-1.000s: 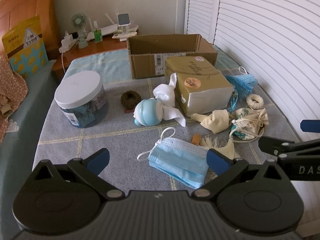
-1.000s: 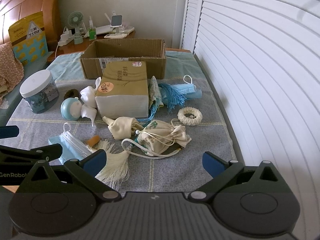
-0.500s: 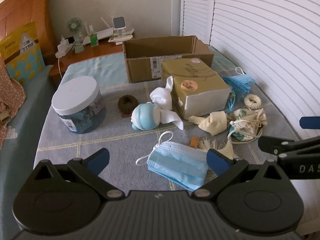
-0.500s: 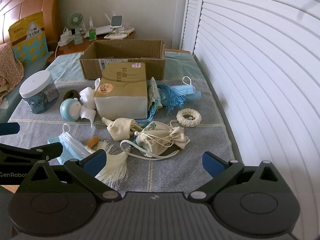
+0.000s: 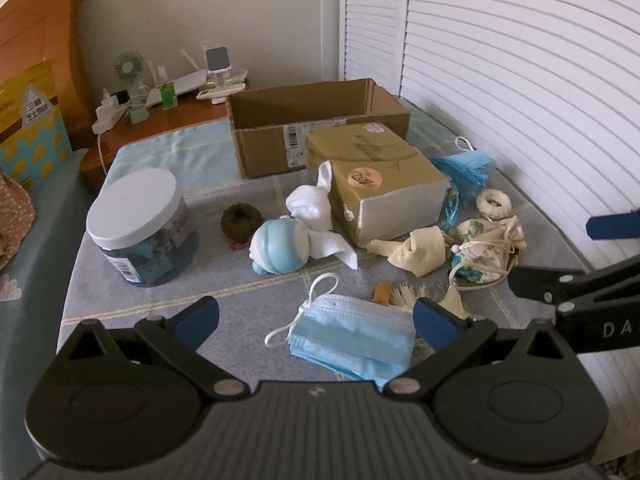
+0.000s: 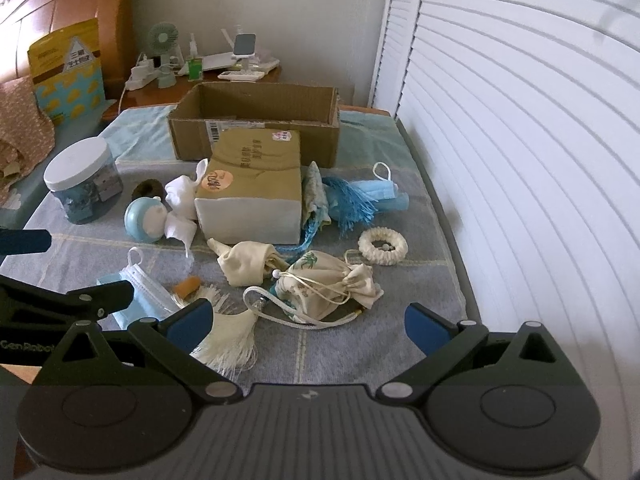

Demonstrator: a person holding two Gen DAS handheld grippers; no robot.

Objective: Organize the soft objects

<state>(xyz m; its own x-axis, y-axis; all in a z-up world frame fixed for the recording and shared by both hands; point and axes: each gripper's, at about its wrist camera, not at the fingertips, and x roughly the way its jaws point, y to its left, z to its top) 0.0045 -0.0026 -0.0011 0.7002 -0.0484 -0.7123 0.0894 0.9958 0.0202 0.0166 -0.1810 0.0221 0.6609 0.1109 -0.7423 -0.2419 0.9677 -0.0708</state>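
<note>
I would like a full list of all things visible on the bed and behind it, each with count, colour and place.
cardboard box: 1, brown, open, at the back of the blanket
tissue pack: 1, olive and white, in front of the box
jar: 1, clear blue with white lid, left side
round toy: 1, light blue, centre
white cloth: 1, white, between toy and tissue pack
dark ring: 1, brown, behind the toy
face masks: 1 stack, blue, front
second mask: 1, blue, right of the tissue pack
blue tassel: 1, beside that mask
cream scrunchie: 1, right
drawstring pouch: 1, cream with green print, front right
cream cloth: 1, left of the pouch
cream tassel: 1, front
desk fan: 1, green, nightstand
left gripper: black, blue jaws open
right gripper: same, open
</note>
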